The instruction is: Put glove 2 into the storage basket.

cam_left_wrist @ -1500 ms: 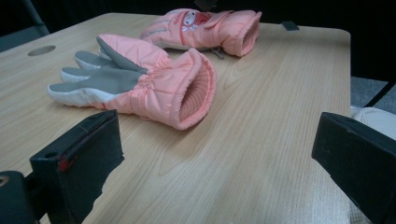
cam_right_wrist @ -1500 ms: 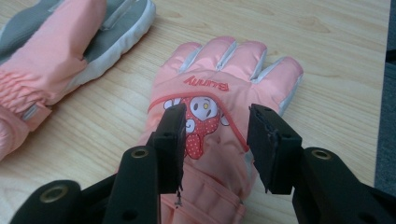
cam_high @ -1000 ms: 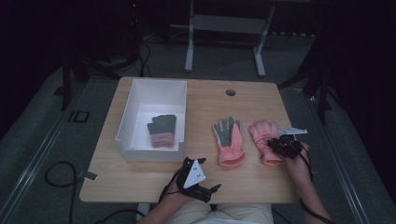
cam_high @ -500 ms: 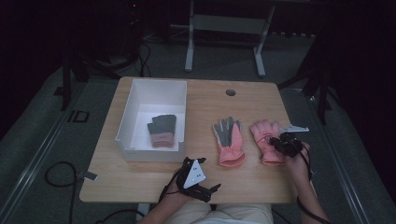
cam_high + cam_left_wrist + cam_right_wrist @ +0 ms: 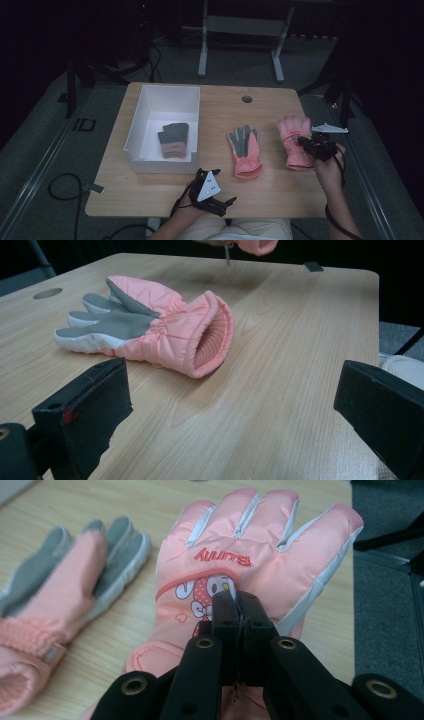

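Our right gripper (image 5: 239,611) has its jaws clamped on the back of the pink glove (image 5: 260,555) at the surface's (image 5: 270,185) right side. Our left gripper (image 5: 235,405) rests with jaws wide, nothing between them, facing the second glove (image 5: 165,330) mid-surface.

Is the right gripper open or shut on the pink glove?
Shut: the right gripper pinches the printed back of the pink glove between closed jaws.

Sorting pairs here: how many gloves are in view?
3: a dark glove inside the white bin, a palm-up pink glove mid-table, and a pink glove pinched by the right tool. More could lie beneath.
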